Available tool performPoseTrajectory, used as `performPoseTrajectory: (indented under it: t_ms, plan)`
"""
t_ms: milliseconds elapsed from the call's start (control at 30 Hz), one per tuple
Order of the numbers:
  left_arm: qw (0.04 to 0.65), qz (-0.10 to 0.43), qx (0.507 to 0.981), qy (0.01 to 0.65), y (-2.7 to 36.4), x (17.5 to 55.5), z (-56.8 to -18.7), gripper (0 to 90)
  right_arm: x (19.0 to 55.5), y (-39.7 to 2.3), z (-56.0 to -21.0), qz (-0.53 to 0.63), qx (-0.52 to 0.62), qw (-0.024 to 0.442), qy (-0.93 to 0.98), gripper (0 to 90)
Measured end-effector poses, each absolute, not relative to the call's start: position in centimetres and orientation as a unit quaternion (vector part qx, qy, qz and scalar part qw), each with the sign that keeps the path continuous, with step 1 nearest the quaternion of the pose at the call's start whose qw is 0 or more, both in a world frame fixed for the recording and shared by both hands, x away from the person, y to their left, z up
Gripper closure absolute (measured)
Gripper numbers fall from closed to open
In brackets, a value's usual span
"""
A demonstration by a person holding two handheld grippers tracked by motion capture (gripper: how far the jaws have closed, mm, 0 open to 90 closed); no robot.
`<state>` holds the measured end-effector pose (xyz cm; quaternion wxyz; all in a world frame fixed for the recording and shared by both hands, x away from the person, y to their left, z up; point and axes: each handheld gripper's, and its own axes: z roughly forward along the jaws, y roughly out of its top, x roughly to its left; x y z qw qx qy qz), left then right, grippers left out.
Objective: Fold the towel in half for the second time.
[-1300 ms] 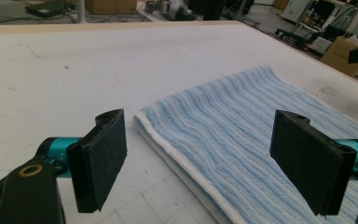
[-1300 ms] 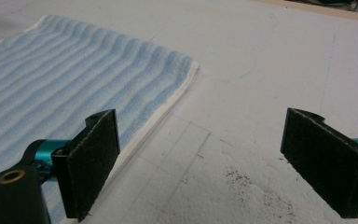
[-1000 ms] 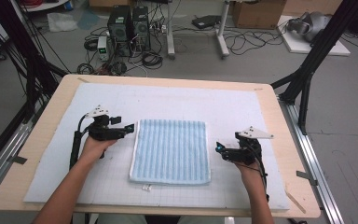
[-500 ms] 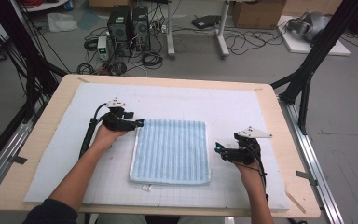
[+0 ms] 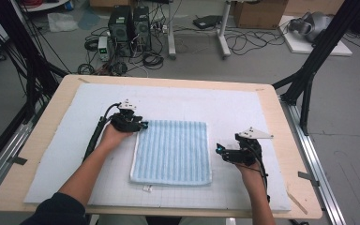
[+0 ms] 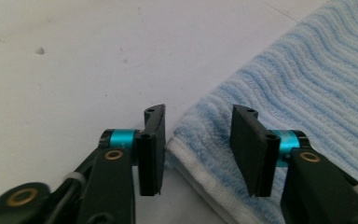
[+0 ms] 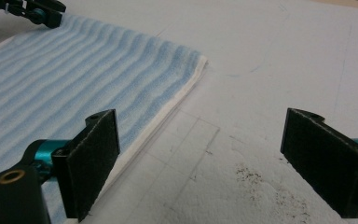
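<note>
A blue-and-white striped towel (image 5: 172,151) lies flat in the middle of the white mat. My left gripper (image 5: 143,125) is at its far left corner. In the left gripper view the left gripper (image 6: 198,114) is open, and the towel's white-hemmed corner (image 6: 205,149) lies between the two jaws. My right gripper (image 5: 219,151) rests on the mat just right of the towel's right edge. It (image 7: 203,121) stands wide open over bare mat, its left pad (image 7: 95,154) over the towel's hem (image 7: 168,112). The left gripper (image 7: 37,11) shows far off in that view.
The white mat (image 5: 243,108) covers most of a wooden table (image 5: 286,140). A small white tag (image 5: 146,189) sticks out at the towel's near edge. Black frame posts (image 5: 309,79) stand at both sides, and computers and cables (image 5: 131,28) sit on the floor beyond.
My left gripper has moved away from the person and to the right, reaching the towel's far left corner. The right gripper and the towel have stayed put.
</note>
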<state>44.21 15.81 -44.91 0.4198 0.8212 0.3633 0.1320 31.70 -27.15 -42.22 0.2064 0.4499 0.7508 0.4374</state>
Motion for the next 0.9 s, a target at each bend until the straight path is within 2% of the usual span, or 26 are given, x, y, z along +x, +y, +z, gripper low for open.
performPoseTrajectory:
  t_ms: [67,200,267,500,633,700,833,900]
  plan:
    - [0.421,0.129,0.823,0.358,15.7,44.2,-44.9,63.4,31.7,-27.1,-42.3,0.437,0.45,0.206,0.751,10.7]
    - [0.422,0.127,0.828,0.345,15.5,44.0,-44.9,81.0,31.8,-27.0,-42.3,0.436,0.448,0.205,0.753,10.7]
    - [0.423,0.127,0.829,0.344,15.5,44.0,-44.9,83.3,31.9,-26.9,-42.3,0.44,0.447,0.2,0.752,10.7]
    - [0.435,0.118,0.819,0.354,15.8,44.0,-44.7,84.8,33.6,-26.0,-41.9,0.443,0.453,0.188,0.75,10.8]
    - [0.445,0.116,0.814,0.356,16.0,44.0,-44.4,84.8,36.1,-25.5,-42.2,0.436,0.464,0.163,0.754,10.9]
    - [0.45,0.113,0.81,0.358,16.0,44.0,-44.4,84.9,37.1,-25.1,-42.3,0.422,0.463,0.164,0.762,11.3]
    - [0.452,0.11,0.809,0.358,16.2,43.9,-44.3,84.9,39.6,-24.2,-42.9,0.4,0.466,0.151,0.774,20.3]
    - [0.456,0.109,0.806,0.36,16.2,43.9,-44.3,84.8,40.8,-23.7,-43.0,0.401,0.461,0.141,0.779,29.2]
